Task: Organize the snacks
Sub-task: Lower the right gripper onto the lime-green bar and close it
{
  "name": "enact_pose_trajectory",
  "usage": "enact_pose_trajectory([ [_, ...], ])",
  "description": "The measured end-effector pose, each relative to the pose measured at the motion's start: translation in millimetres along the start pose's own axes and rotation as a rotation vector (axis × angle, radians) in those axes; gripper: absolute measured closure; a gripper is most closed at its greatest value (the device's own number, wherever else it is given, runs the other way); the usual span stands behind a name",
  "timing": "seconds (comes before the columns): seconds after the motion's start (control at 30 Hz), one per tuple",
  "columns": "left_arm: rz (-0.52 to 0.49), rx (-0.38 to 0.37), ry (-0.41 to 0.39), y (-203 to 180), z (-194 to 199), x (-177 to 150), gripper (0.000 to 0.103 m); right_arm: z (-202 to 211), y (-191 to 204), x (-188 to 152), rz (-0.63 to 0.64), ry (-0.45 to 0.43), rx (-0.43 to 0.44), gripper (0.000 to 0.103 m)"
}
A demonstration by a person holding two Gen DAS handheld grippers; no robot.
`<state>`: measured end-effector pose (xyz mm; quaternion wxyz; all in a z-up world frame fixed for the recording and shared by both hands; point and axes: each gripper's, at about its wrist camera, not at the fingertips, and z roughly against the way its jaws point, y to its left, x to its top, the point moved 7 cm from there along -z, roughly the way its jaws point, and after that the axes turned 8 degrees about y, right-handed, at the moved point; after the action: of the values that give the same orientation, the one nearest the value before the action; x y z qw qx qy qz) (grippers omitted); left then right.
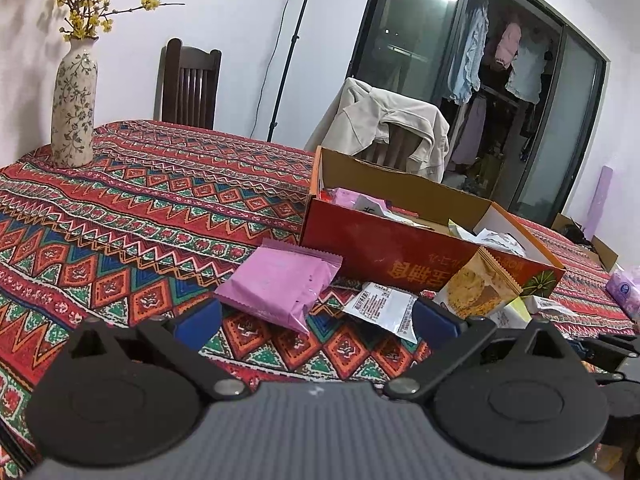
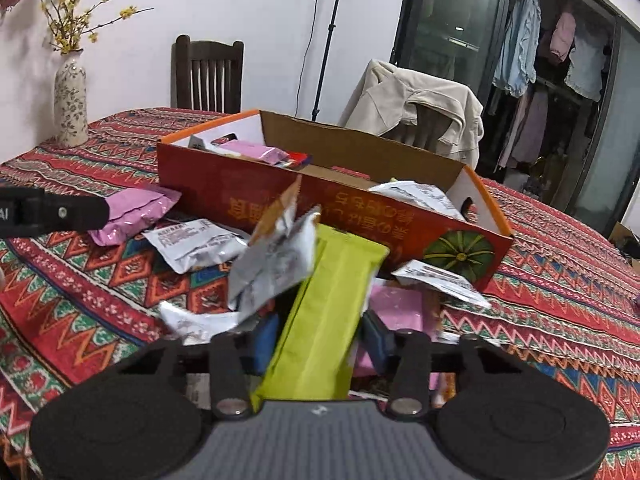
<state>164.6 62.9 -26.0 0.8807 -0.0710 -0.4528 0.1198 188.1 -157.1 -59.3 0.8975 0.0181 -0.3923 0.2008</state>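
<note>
While right gripper [image 2: 320, 336] jaws clench the light, crinkly green packet [image 2: 328, 300] mid-body, left gripper [image 1: 316, 320] jaws sit released, pink packet [image 1: 280, 284] just ahead.

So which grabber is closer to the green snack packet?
Right. The right gripper is shut on the green packet. The left gripper is open, off to its left over the tablecloth, near the pink packet.

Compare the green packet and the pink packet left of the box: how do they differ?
The green packet is long and narrow; the pink packet is broader and squarer. The green one sits clamped between the right tool's fingers, lifted off the cloth; the pink one lies free on the tablecloth, just ahead of the open left tool. Both are sealed snack wrappers outside the box.
</note>
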Motion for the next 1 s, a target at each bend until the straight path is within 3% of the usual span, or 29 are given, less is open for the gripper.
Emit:
enact_pose_trajectory([
  [0.1, 0.003, 0.0, 0.001, 0.1, 0.0, -0.5, 0.0, 6.3, -10.7, -3.4, -0.023, -0.016, 0.002, 0.069],
  [0.37, 0.008, 0.006, 0.003, 0.6, -0.9, -0.7, 0.0, 21.9, -40.8, 3.2, -0.112, -0.129, -0.012, 0.07],
  [0.7, 0.003, 0.02, -0.003, -0.3, 7.3, 5.8, 0.0, 20.9, -55.2, 2.1, -0.213, -0.208, 0.078, 0.07],
  [1.0, -0.078, 0.154, -0.028, 13.2, 13.2, 43.0, 0.0, 19.2, -61.2, -1.9, -0.254, -0.217, 0.111, 0.07],
])
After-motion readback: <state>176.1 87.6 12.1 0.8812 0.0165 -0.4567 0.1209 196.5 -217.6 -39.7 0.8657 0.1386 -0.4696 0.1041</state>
